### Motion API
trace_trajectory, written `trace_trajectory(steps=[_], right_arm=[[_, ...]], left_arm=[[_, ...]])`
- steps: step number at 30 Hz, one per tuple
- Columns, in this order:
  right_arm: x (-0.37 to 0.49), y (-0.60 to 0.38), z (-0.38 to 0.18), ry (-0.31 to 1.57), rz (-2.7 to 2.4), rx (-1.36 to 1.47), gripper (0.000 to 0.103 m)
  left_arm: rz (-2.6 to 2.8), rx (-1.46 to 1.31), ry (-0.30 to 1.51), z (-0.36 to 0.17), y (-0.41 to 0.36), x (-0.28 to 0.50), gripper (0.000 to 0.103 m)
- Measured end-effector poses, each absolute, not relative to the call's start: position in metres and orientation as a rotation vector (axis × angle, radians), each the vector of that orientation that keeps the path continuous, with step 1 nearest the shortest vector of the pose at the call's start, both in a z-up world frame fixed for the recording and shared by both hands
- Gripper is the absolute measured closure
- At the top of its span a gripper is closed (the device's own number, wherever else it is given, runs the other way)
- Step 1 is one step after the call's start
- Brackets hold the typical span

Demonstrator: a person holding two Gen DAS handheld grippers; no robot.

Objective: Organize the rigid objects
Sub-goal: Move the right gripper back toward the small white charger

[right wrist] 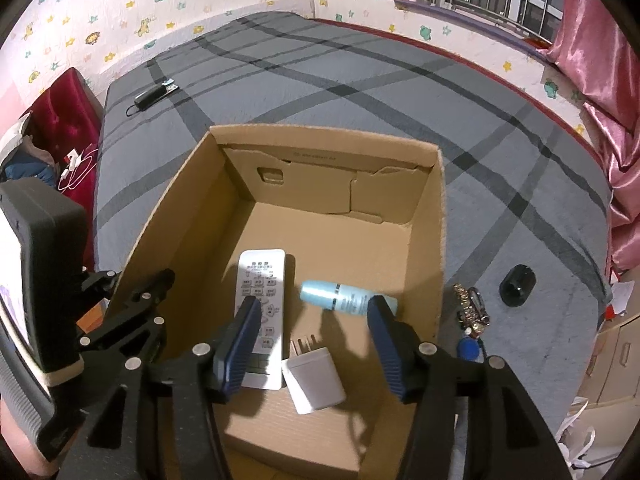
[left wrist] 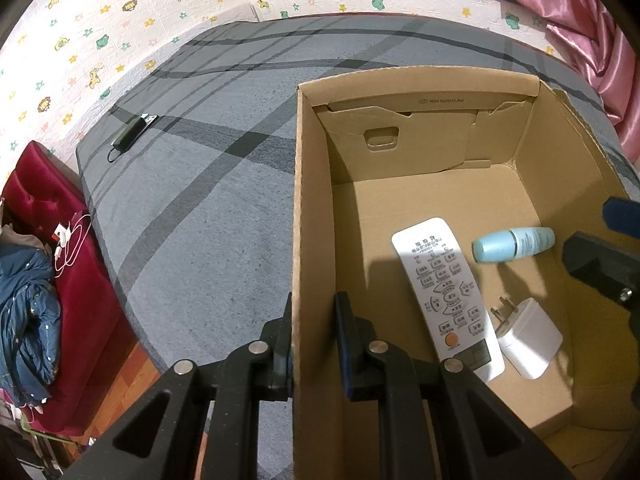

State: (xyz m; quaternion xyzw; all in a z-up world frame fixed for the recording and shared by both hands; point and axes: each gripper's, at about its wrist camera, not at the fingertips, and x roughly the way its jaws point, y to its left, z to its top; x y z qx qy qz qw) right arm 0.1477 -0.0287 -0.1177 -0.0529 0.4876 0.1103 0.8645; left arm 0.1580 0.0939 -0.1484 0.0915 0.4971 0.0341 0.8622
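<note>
Sitting on the bed [right wrist: 360, 92] with its grey striped cover is an open cardboard box [right wrist: 438, 240], plain brown with a cut-out handle in the far wall. Three things are lying on the box floor: a long white remote [right wrist: 262, 304] face up with rows of grey buttons and an orange one at the near end, a pale blue bottle [right wrist: 340, 298] on its side just right of it, and a chunky white charger [right wrist: 314, 380] with its metal prongs pointing toward the far wall, tucked right by the remote's near end. The left gripper [left wrist: 314, 332] has its fingers straddling the box's left wall, one outside and one inside, closed in on the cardboard edge. The right gripper [right wrist: 312, 332] hovers over the box with its blue-padded fingers spread wide, nothing between them, the charger right under the gap. Out on the bed to the right of the box there's a bunch of keys [right wrist: 472, 316] with a blue tag and a small black round thing [right wrist: 517, 285], plus a dark power bank [right wrist: 151, 95] far off near the bed's left corner.
</note>
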Motion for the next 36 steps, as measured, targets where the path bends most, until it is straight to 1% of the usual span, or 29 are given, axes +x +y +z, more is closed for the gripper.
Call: trace_trajectory(steps=[2, 4, 5, 10, 12, 27, 36], right_arm=[[0.147, -0.032, -0.114, 1.014, 0.224, -0.103, 0.037], [0.145, -0.036, -0.109, 1.001, 0.217, -0.097, 0.028], [0.145, -0.038, -0.107, 0.994, 0.214, -0.092, 0.026], [0.142, -0.049, -0.096, 0.968, 0.198, -0.086, 0.005], [0.141, -0.055, -0.092, 0.957, 0.190, -0.075, 0.000], [0.133, -0.115, -0.072, 0.920, 0.098, -0.032, 0.000], [0.123, -0.151, -0.083, 0.941, 0.043, -0.001, 0.000]], left_arm=[[0.072, 0.194, 1.042, -0.148, 0.094, 0.158, 0.086], [0.073, 0.197, 1.042, -0.148, 0.094, 0.158, 0.085], [0.074, 0.198, 1.042, -0.148, 0.094, 0.158, 0.085], [0.074, 0.198, 1.043, -0.148, 0.094, 0.158, 0.085], [0.074, 0.198, 1.042, -0.148, 0.094, 0.158, 0.085], [0.073, 0.196, 1.043, -0.147, 0.095, 0.158, 0.085], [0.074, 0.197, 1.044, -0.147, 0.095, 0.158, 0.085]])
